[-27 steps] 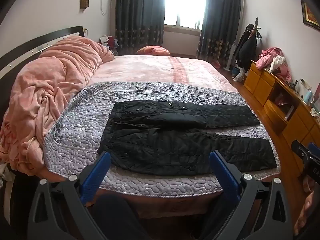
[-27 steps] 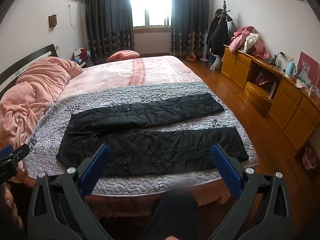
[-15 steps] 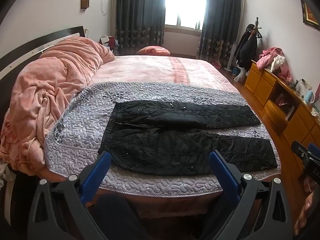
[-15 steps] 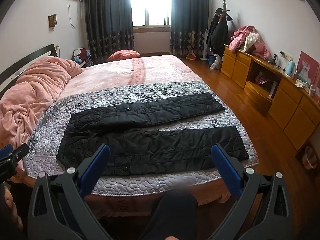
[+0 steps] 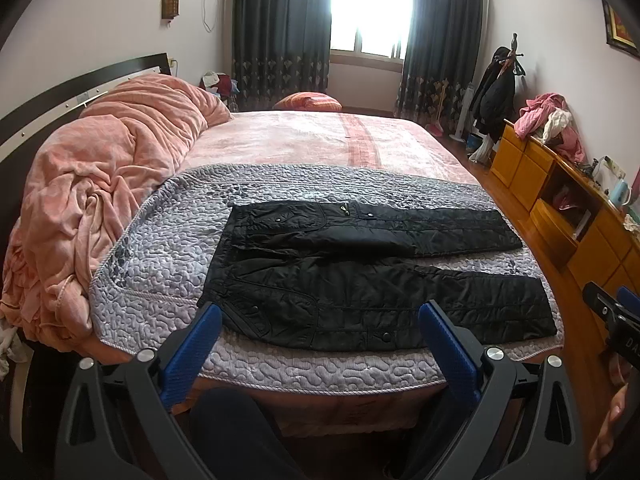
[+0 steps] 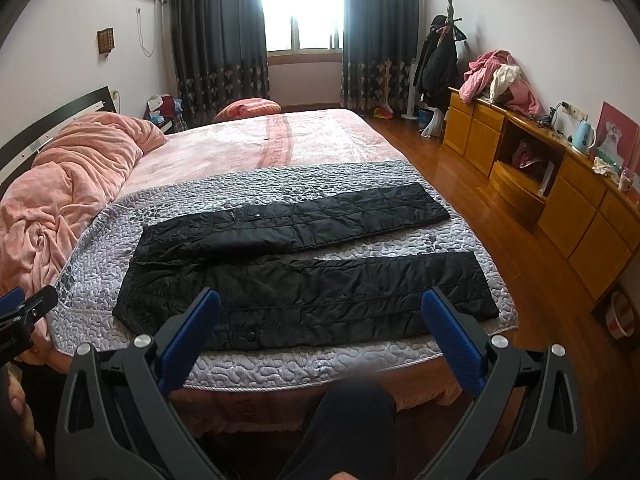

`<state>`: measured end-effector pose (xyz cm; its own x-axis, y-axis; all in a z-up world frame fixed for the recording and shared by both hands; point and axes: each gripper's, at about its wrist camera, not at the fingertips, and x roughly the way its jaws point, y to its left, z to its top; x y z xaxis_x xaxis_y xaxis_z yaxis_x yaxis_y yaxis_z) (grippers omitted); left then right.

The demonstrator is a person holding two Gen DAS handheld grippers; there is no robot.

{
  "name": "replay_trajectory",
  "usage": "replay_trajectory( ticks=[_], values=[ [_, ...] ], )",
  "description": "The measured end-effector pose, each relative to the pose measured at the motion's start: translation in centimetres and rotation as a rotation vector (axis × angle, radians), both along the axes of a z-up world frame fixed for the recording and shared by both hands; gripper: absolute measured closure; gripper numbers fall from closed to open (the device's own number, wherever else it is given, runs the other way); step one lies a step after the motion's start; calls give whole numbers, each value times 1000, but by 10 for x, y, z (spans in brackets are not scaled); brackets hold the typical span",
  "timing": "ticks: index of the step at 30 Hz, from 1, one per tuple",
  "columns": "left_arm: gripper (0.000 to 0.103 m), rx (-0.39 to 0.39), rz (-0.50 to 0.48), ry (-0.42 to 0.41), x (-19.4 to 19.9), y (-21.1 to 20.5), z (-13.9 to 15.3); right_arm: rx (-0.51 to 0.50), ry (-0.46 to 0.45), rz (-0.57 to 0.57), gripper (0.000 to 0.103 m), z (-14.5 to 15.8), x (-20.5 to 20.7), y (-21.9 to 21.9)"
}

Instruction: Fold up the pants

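Bedroom light comes through a curtained window beyond a wide bed, where a grey quilted cover (image 5: 168,264) lies across the near end and a rumpled pink duvet (image 5: 100,184) is heaped toward the headboard.

From the left wrist view, the black pants (image 5: 360,280) lie spread flat on that cover, waistband to the left, the two legs running rightward side by side with a narrow strip of quilt between them. The left gripper (image 5: 320,344) hangs just off the bed's near edge with its blue fingers spread wide and nothing between them — no contact with the cloth. Compared with the frames from a moment earlier almost nothing has shifted: the garment keeps the same outline and the gripper has crept only slightly. I read that as the task not yet begun.

From the right wrist view, the pants (image 6: 320,292) show the same lie, cuffs ending near the bed's right side above the wood floor. The right gripper (image 6: 320,336) is likewise spread and empty, short of the near leg. A yellow wooden cabinet (image 6: 560,200) lines the right wall — well apart from the work.

The likely first move is laying one leg over the other, so both tools must reach the near leg's hem and waist.
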<state>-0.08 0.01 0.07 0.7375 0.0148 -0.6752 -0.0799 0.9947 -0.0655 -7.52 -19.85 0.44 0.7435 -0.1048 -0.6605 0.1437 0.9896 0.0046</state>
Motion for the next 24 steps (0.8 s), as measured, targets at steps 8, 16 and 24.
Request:
replay_trajectory(
  ticks=[8,16,24],
  values=[
    [4,2,-1,1,0,-1,0,2,5,1,2,0,2,-2],
    [4,2,0,1,0,-1,-1,3,7,1,2,-2,3,-1],
    [4,3,-2,0,0,2,0,2,6,1,2,-2,4,0]
  ],
)
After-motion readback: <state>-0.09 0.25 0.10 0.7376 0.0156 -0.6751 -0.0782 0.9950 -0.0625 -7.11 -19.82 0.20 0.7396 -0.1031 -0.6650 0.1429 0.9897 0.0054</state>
